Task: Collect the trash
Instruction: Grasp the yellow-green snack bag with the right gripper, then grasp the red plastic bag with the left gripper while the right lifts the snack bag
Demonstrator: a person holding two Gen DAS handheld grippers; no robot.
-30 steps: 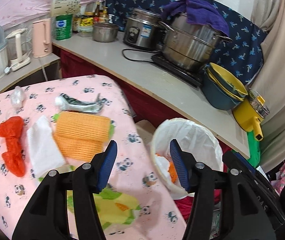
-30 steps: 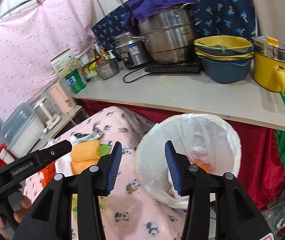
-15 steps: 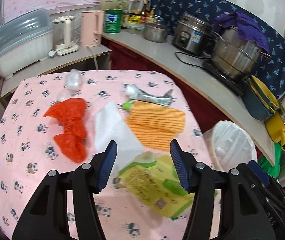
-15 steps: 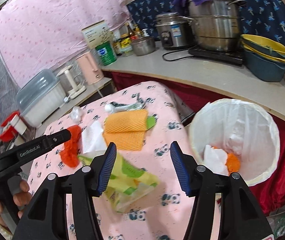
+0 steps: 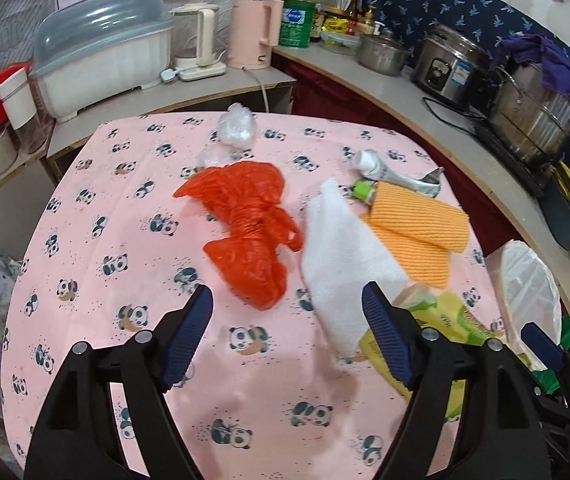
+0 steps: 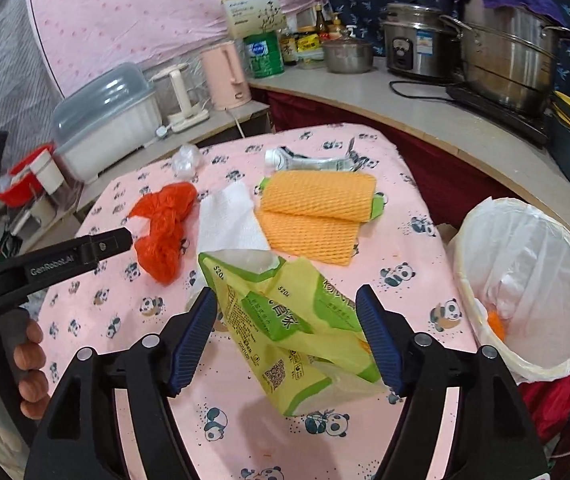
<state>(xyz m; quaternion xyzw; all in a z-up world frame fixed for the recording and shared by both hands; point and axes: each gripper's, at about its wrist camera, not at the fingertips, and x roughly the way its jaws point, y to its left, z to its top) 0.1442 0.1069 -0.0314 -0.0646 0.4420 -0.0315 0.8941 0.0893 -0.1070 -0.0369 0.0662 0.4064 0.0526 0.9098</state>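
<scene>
Left wrist view: the left gripper (image 5: pixel 287 314) hangs over the pink panda tablecloth (image 5: pixel 125 240), jaws spread and just been opening, only bare cloth between them.
Ahead of the left jaws: a crumpled red plastic bag (image 5: pixel 251 232), apart from both pads; further on, a clear plastic wad (image 5: pixel 236 130) near the table's far edge.
By the right-hand pad: a white paper towel (image 5: pixel 341 256) reaches down just beside it; whether they touch cannot be told.
Open room: bare cloth to the left of the jaws out to the table's left edge.
Right wrist view: the right gripper (image 6: pixel 285 332) also has its jaws spread, just been opening; a yellow-green wrapper (image 6: pixel 285 324) lies between them, and the pads do not appear to press it.
Ahead of the right jaws: folded orange cloth (image 6: pixel 317 212), then a squeezed silver tube (image 6: pixel 313 162) near the far edge.
Right of the jaws: the white-lined trash bin (image 6: pixel 525 280) stands just past the table's right edge, orange and white scraps inside.
Left of the jaws: a hand (image 6: pixel 25 360) grips the other gripper's handle.
Hidden or cut off: the wrapper's lower corner is behind the right-hand pad; in the left view the bin is partly hidden by the other gripper's body.
</scene>
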